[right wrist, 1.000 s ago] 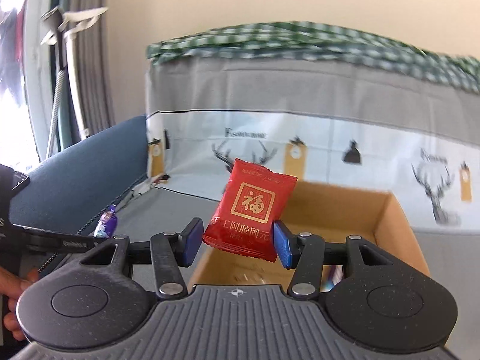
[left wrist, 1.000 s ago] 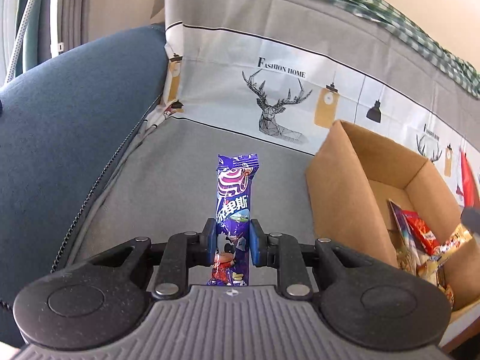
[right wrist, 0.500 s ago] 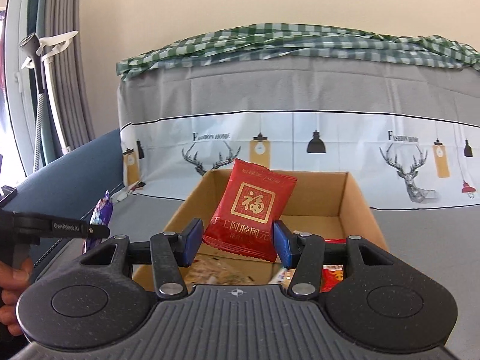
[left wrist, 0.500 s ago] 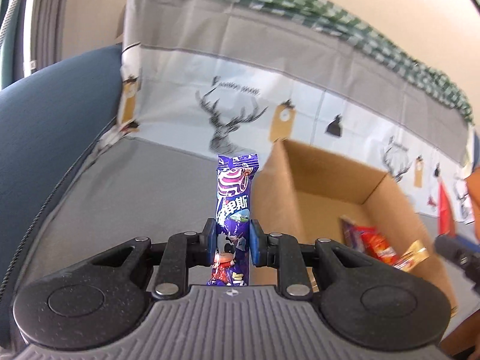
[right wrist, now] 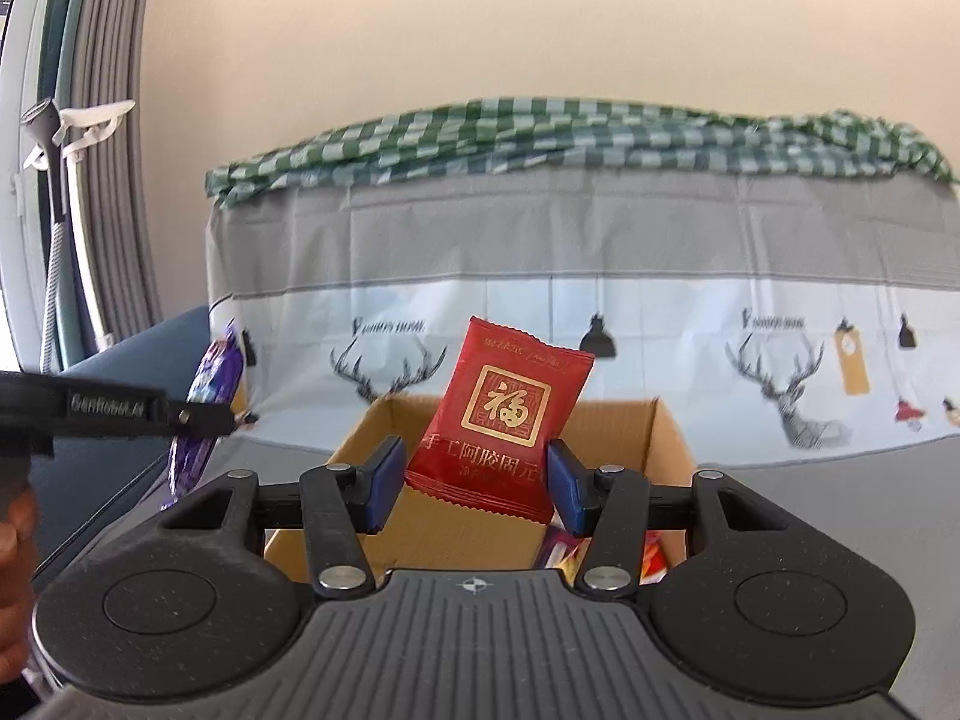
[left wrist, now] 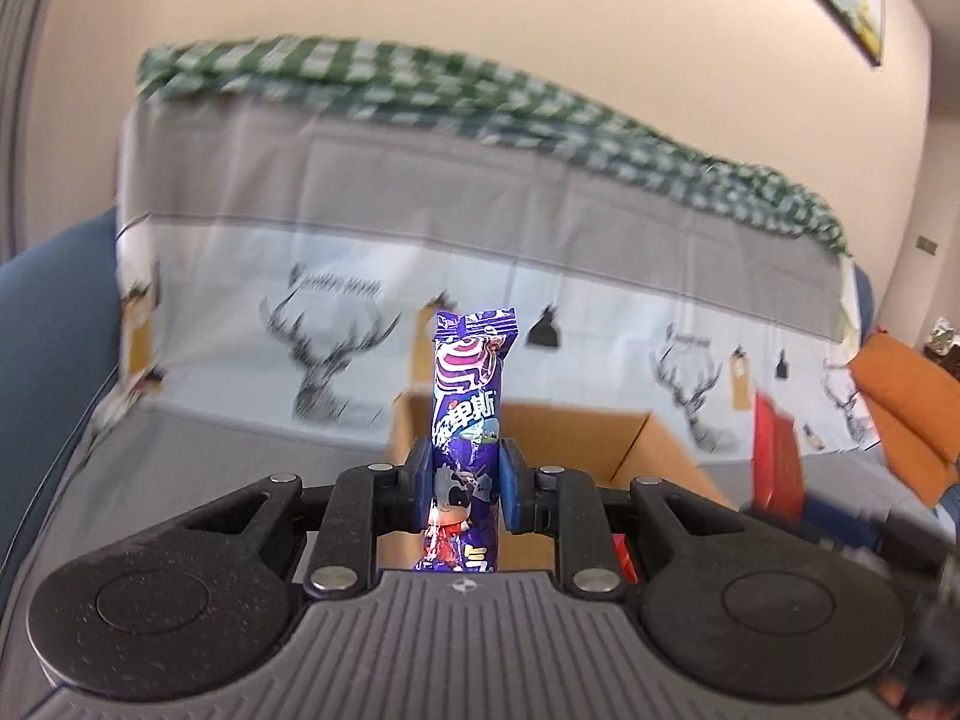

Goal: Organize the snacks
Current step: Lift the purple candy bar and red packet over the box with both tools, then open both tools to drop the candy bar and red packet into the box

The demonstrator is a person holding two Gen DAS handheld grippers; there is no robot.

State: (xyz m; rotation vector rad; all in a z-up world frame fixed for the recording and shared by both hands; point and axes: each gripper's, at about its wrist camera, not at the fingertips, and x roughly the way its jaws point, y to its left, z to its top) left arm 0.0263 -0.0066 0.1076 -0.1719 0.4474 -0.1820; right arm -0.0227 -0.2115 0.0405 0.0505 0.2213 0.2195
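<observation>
Now both held packets above the open box's rim.

colours and patterns on show

between the left gripper's blue pads: a purple wrapper with pink-white swirls. between the right gripper's: a red packet, gold emblem. beyond the tongs: brown cardboard box, grey-white deer-print cover, green checked cloth.

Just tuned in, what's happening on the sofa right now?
Snacks are going into the cardboard box. The left gripper is shut on a tall purple snack bar, the right gripper on a flat red packet. Both hover in front of the box, which already holds some wrappers; neither snack is released yet.
</observation>
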